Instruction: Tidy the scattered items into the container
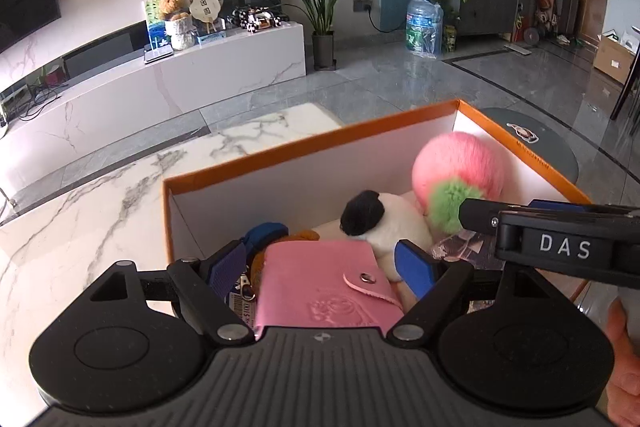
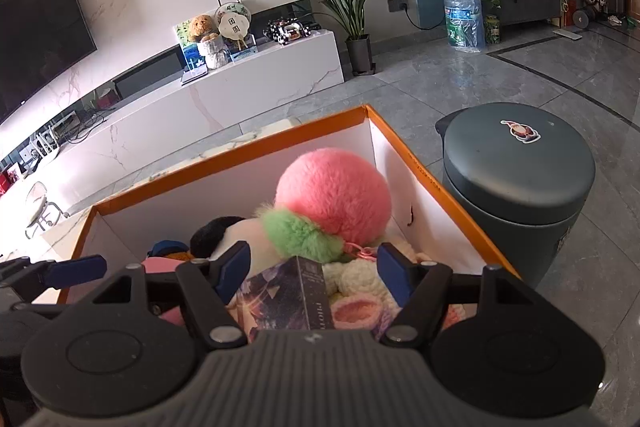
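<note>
both grippers' jaws wide, holding nothing, above orange-rimmed box (crammed; pink wallet topmost).

1. The white letters "DAS" stand on the black body of the right tongs, which reach in over the right edge of the orange box.
2. A white printed tag beside the pink wallet shows digits; they seem to read "001", though they are too small to be sure.
3. Pale lettering runs up the spine of a dark booklet in the box; it cannot be read.
4. A round fan on the white cabinet bears dark characters in a square, not legible.
5. Small print runs along the orange box's right rim, too small to read.
</note>
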Action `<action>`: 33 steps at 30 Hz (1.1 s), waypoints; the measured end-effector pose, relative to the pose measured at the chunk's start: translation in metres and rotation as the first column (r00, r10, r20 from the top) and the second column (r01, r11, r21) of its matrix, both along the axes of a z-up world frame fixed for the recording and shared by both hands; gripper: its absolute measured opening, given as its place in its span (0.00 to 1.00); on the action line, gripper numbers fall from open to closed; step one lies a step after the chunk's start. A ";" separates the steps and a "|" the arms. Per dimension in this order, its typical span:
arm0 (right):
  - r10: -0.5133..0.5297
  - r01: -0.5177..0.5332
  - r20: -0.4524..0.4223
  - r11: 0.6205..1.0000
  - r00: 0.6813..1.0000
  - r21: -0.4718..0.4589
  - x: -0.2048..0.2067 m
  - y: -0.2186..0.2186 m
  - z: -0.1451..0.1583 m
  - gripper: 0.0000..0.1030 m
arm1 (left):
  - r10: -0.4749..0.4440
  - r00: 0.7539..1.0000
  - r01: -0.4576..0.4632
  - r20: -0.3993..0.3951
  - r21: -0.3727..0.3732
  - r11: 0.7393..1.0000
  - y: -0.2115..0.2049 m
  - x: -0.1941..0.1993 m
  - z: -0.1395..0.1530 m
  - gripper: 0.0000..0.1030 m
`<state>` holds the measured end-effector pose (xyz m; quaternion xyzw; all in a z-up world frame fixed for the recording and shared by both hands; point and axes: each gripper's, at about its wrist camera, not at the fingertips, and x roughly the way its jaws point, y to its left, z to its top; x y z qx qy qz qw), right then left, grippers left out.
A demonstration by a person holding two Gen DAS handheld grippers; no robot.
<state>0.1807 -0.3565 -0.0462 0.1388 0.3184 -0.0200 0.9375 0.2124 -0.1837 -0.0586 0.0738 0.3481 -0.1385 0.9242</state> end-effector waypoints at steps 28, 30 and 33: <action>-0.069 0.135 0.290 0.967 0.955 -0.216 -0.154 0.091 0.085 0.81 | 0.095 0.964 -0.067 0.249 -0.118 0.991 0.078 -0.106 0.099 0.94; -0.062 0.128 0.266 0.963 0.962 -0.239 -0.164 0.094 0.094 0.81 | 0.103 0.966 -0.080 0.237 -0.104 0.991 0.080 -0.115 0.103 0.94; -0.062 0.122 0.239 0.962 0.969 -0.245 -0.180 0.094 0.104 0.82 | 0.117 0.973 -0.098 0.199 -0.102 0.990 0.085 -0.123 0.104 0.94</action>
